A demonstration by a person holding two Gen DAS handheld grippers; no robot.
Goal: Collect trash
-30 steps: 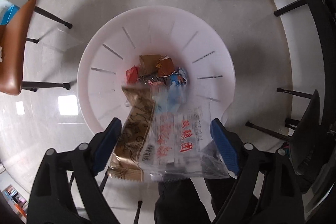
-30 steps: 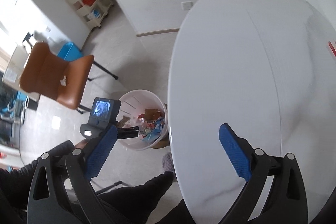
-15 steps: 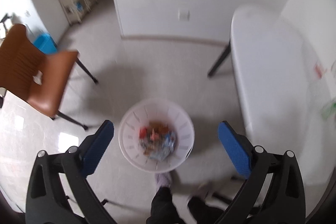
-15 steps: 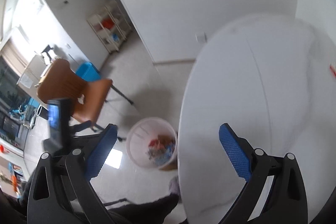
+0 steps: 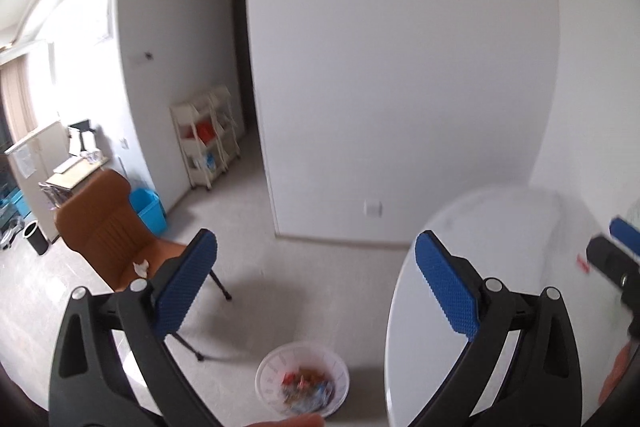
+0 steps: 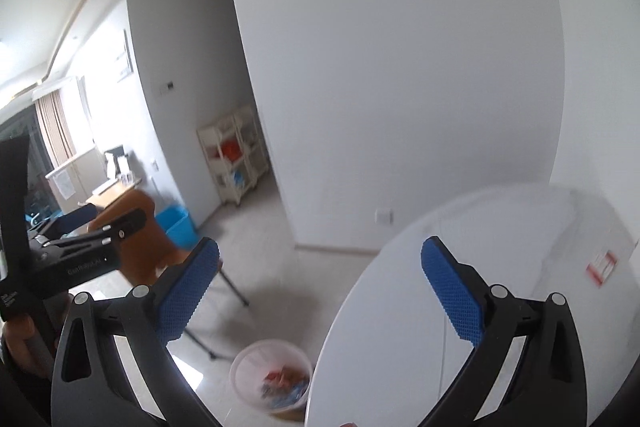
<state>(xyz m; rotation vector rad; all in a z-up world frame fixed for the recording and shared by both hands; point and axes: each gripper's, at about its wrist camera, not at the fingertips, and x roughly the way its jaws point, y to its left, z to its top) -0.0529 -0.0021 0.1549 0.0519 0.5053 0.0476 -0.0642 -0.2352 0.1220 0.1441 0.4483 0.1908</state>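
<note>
- The left gripper (image 5: 316,281) was held up with its blue pads spread wide apart, nothing between them and nothing touching them.
- The right gripper (image 6: 320,285) was likewise spread wide, its blue pads bare and gripping nothing; in the left wrist view only one of its blue tips and part of its black body showed at the right edge.
- Below and between the grippers, the white wastebasket (image 5: 303,389) stood on the pale floor (image 5: 304,275), just beside the rounded edge of the white table (image 6: 400,307).
- Inside the wastebasket lay the trash (image 6: 285,387), a blurred heap of red, brown and blue wrappers at the bottom.
- On the table's far right side lay a small red-and-white label (image 6: 601,266), well apart from both grippers.
- Left of the wastebasket stood a brown chair (image 5: 102,227) on thin black legs, with a small white crumpled scrap (image 5: 141,267) on its seat.
- Behind the chair sat a blue bin (image 5: 149,211) against the wall.
- Farther back, a cream shelf cart (image 5: 208,135) stood in the passage, with something red in one tier.
- A white wall (image 5: 400,67) with a socket plate (image 5: 373,208) low down closed the view.
</note>
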